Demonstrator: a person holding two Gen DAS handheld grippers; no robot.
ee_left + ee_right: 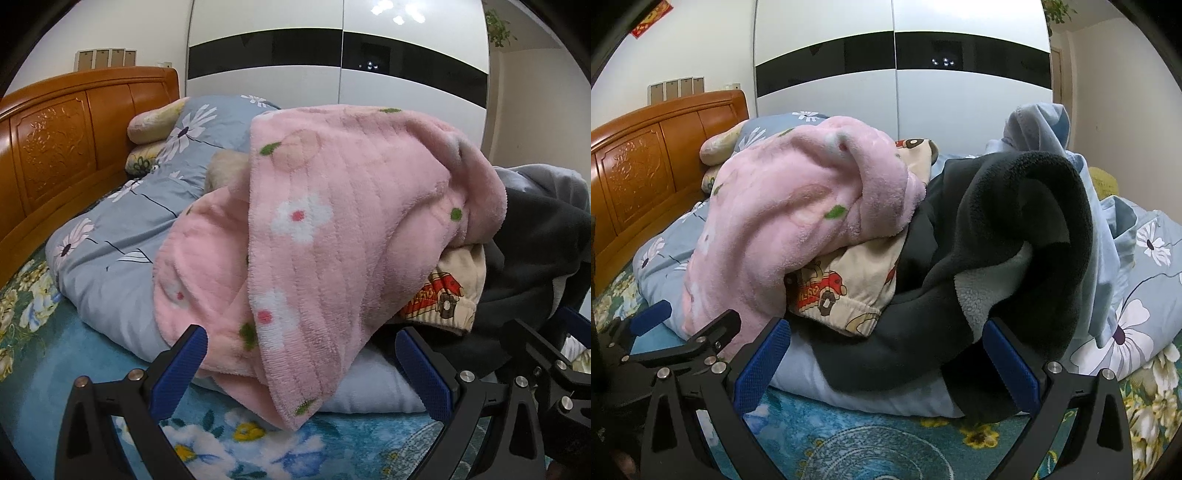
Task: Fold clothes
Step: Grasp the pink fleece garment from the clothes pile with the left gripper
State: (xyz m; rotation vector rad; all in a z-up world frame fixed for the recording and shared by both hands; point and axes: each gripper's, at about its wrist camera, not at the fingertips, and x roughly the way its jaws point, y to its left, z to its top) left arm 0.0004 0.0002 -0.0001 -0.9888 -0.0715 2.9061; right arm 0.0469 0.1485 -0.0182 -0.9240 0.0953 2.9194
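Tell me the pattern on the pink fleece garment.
White flowers and green leaves on pink fleece garment; clearest in left wrist view.

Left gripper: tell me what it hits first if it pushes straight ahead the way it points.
Most likely the pink fleece garment: its hanging corner sits right between the open left gripper fingers, ahead of the grey quilt beneath. Depth is hard to judge.

**Pink fleece heaped before wide-open left gripper**

The left gripper [301, 373] points down at a pile on the bed, its blue pads [181, 373] spread wide with nothing pressed between them. A pink fleece garment [332, 221] with white flowers drapes over the heap, its lower corner hanging between the jaws. Under it to the right lie a cream cartoon-print garment [447, 291] and a dark grey fleece [535, 251]. Behind are a blue-grey floral quilt [122, 229], a wooden headboard [62, 140] and a white wardrobe [332, 74]
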